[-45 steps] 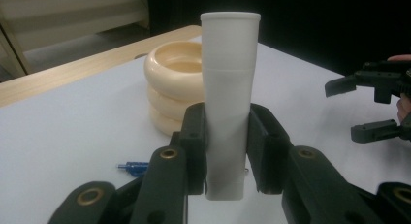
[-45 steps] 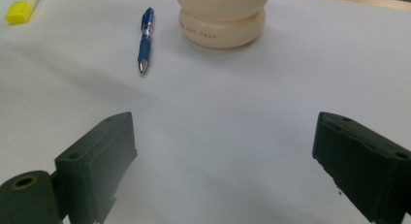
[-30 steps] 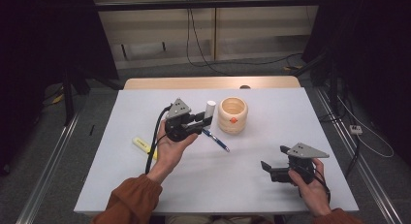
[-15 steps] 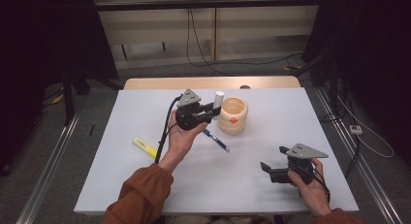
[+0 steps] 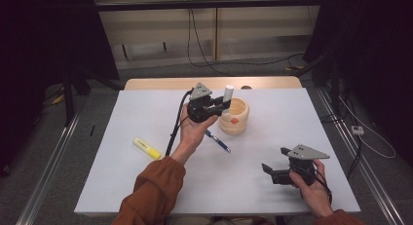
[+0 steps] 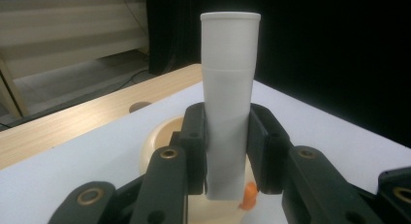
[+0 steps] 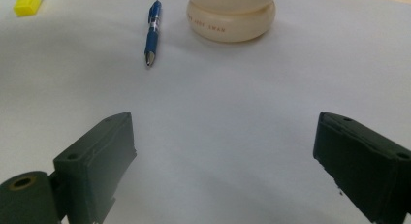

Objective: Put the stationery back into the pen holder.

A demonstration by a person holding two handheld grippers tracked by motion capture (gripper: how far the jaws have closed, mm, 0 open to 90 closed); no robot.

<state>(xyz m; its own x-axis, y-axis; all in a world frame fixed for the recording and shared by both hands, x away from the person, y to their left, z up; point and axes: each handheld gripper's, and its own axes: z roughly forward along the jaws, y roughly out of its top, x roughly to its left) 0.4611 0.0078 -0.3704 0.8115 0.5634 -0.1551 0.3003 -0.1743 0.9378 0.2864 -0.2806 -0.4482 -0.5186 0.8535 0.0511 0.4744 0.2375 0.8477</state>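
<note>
**White tube held upright over the cream holder**

The left gripper (image 5: 220, 107) pinches a white tube (image 6: 229, 95) between its two black jaws. The tube stands upright, and its flat top is well above the jaws. In the left gripper view the jaws press on both sides of the tube, and the cream holder (image 5: 235, 116) is seen just under and behind it. In the high view the tube is at the left rim of the holder; I cannot tell if it touches the rim.

The right gripper (image 5: 275, 172) is low over the white table (image 5: 146, 171) near the front right corner, its jaws spread wide with nothing between them. A blue pen (image 5: 217, 140) lies on the table just beside the holder. A yellow highlighter (image 5: 147, 148) lies further left, well apart from both.
</note>
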